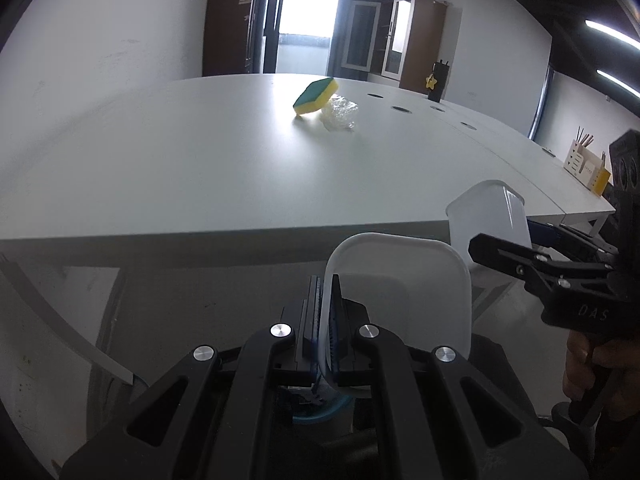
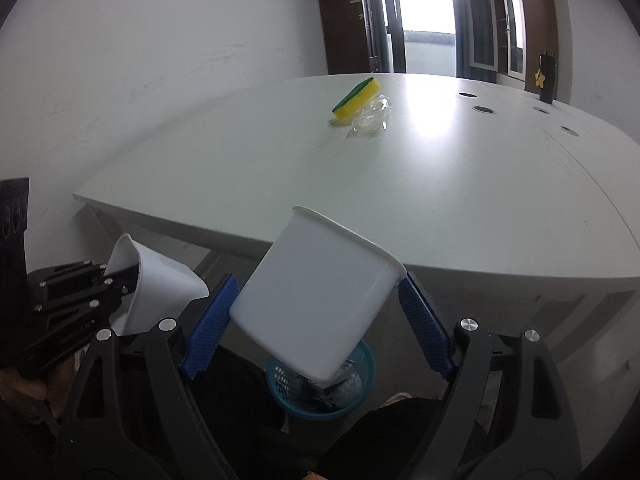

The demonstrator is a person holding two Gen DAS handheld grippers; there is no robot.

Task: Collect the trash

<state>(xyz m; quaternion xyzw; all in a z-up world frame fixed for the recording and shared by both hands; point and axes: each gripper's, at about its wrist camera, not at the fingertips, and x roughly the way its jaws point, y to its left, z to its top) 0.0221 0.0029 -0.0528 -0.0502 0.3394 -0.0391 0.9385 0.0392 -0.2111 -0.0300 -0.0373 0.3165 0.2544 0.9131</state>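
My left gripper [image 1: 328, 316] is shut on the wall of a white square container [image 1: 400, 280], which it holds off the table's near edge. In the right wrist view that container [image 2: 160, 280] shows at the left. My right gripper [image 2: 320, 304] holds a tilted white tub [image 2: 320, 292] between its blue pads [image 2: 212, 328], with the jaws set wide around it. The tub [image 1: 492, 212] hangs above a blue basket [image 2: 320, 392] on the floor with some clear trash inside. On the white table [image 2: 440, 184] a yellow-green sponge [image 2: 358, 96] leans on crumpled clear plastic [image 2: 372, 118].
The table has round cable holes [image 2: 484, 110] at the far right. A dark object with a yellow star [image 2: 546, 78] stands at its back edge. A wooden desk organiser [image 1: 586, 164] sits at the right. Cabinets and a bright doorway stand behind.
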